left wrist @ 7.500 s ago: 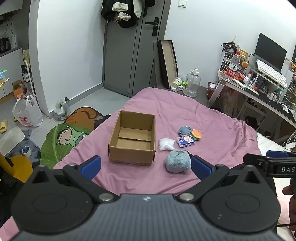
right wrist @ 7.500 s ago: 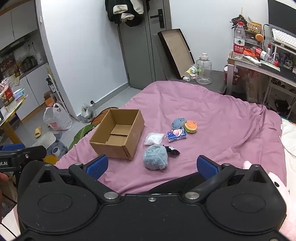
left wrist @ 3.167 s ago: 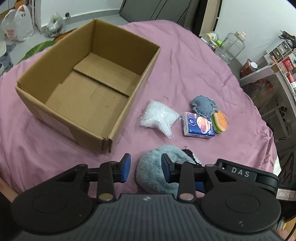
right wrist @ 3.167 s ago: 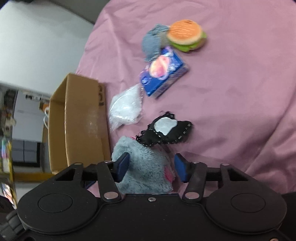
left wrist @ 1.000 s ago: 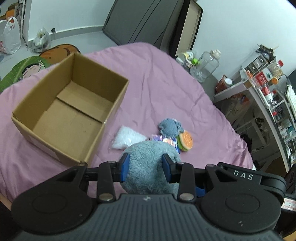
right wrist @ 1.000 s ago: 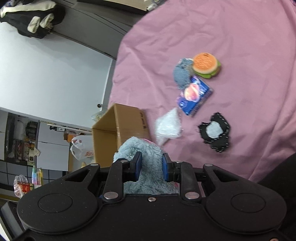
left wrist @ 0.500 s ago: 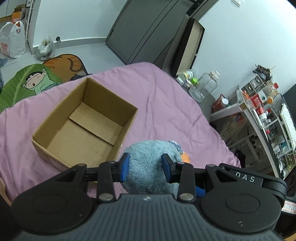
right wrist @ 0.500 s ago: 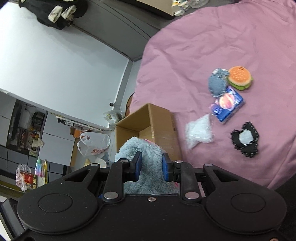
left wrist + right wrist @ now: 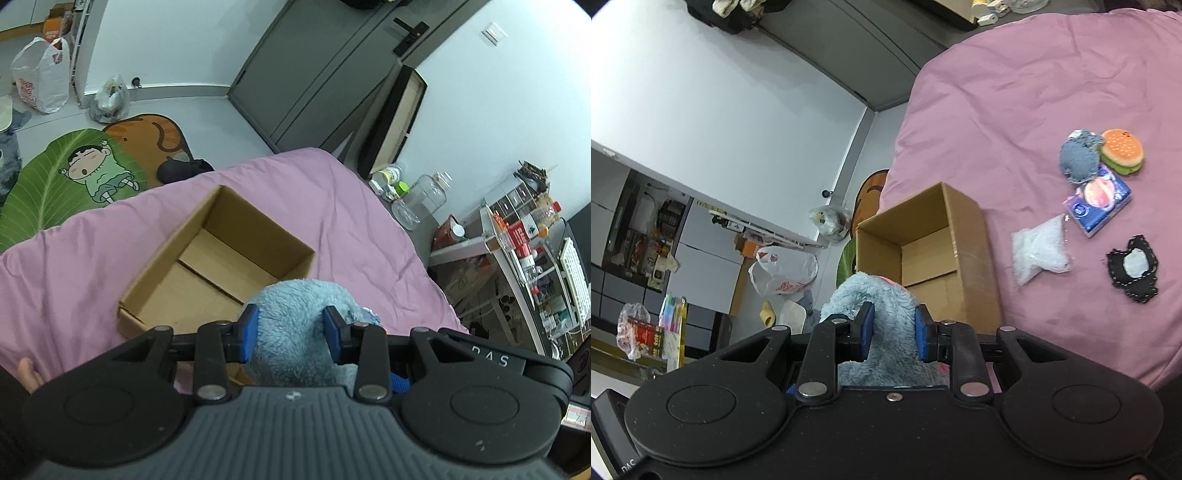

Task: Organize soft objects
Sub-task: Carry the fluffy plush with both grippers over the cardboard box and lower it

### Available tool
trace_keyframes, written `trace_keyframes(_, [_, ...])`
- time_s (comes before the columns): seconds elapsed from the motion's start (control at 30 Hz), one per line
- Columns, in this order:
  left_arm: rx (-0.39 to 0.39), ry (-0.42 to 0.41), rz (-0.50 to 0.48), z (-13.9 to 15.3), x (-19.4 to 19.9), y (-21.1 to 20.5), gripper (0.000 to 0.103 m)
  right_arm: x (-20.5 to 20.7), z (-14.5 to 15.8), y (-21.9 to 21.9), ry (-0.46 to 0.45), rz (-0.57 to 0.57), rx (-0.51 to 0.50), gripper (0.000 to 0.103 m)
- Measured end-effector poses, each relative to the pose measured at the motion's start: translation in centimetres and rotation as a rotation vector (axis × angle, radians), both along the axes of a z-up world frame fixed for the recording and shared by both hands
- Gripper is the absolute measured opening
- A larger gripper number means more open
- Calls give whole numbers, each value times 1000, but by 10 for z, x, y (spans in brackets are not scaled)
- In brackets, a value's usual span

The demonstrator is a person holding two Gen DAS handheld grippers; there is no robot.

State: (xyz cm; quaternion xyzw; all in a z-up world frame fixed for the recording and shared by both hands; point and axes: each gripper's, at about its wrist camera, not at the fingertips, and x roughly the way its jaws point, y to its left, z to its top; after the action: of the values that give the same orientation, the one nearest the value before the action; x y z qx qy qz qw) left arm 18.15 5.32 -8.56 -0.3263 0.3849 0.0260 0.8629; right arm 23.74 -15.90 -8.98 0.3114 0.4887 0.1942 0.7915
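Both grippers hold one fluffy blue plush toy in the air near the open cardboard box on the pink bed. My left gripper is shut on the plush, its blue pads pressed into the fur. My right gripper is shut on the same blue plush toy, just in front of the cardboard box. The box is empty. Right of it on the bed lie a clear white bag, a blue tissue pack, a grey plush, a burger toy and a black-and-white patch.
The pink bed cover ends at the left, with cartoon floor mats below. A grey door, a leaning frame, a water jug and a cluttered desk shelf stand beyond. Plastic bags lie on the floor.
Both grippers have carried the blue plush up and leftward, from beside the small toys to the box's near edge. The grip on it is unchanged.
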Motion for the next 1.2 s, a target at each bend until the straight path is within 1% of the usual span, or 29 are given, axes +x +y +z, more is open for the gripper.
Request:
trace_keyframes(0.53, [-56, 28, 30, -21, 1, 51, 37, 9, -8, 53, -4, 43, -58, 24])
trace_keyframes(0.77, [-71, 65, 40, -38, 12, 68, 37, 19, -20, 70, 19, 53, -77, 24])
trace_keyframes(1.0, [-75, 105, 33, -51, 32, 72, 37, 38, -32, 77, 46, 50, -94, 25])
trace_keyframes(1.2, [-69, 172, 23, -69, 44, 74, 37, 49, -53, 80, 86, 55, -108, 25])
